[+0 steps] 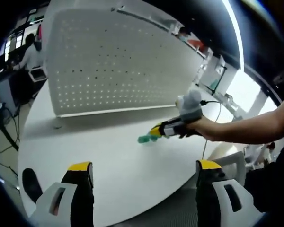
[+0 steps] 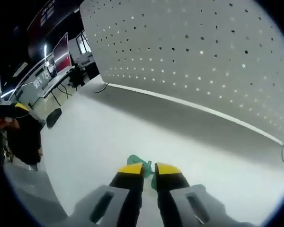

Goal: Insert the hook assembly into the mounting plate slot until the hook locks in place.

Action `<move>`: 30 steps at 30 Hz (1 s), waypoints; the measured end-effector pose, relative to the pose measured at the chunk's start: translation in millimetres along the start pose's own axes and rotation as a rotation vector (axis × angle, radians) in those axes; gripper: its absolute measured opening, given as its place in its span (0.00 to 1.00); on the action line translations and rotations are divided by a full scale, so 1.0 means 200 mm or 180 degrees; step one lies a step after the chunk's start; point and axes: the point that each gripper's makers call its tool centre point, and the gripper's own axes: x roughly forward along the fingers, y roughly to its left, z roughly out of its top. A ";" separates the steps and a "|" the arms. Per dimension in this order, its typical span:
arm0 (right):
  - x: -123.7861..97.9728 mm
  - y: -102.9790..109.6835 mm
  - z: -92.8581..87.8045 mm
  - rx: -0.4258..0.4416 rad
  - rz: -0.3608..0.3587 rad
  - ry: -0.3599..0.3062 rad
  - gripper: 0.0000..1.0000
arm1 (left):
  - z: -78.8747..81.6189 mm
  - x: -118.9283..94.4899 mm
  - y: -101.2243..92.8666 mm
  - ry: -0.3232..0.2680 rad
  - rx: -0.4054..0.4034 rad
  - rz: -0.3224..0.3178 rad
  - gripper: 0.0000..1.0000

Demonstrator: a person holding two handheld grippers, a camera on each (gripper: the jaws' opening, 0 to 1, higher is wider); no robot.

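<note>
left tongs (image 1: pixel 144 172) jaws wide apart, right tongs (image 2: pixel 149 169) nearly closed

White round table (image 1: pixel 132 161), perforated white panel (image 1: pixel 113 66) behind, desks with monitors (image 2: pixel 61 49) beyond.

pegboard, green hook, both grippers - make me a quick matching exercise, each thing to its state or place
Things:
1. pegboard
2. green hook
3. left gripper
4. right gripper

States:
A. jaws wide apart, nothing between them
B. stands upright at the table's far side
C. jaws nearly together around the hook
D. low over the table, at the yellow tips

Pairs: 1-B, 2-D, 3-A, 4-C
</note>
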 end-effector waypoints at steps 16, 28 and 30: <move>-0.07 -0.04 0.05 -0.0125 -0.0120 -0.0179 0.00 | 0.00 0.00 -0.01 -0.0031 -0.0012 0.0004 0.91; -0.16 -0.02 0.18 -0.0129 -0.0143 -0.0440 0.00 | 0.05 -0.01 -0.06 -0.0092 0.0056 -0.0022 0.91; -0.18 -0.01 0.20 -0.0125 -0.0139 -0.0481 0.00 | 0.06 -0.01 -0.06 -0.0103 0.0066 -0.0026 0.91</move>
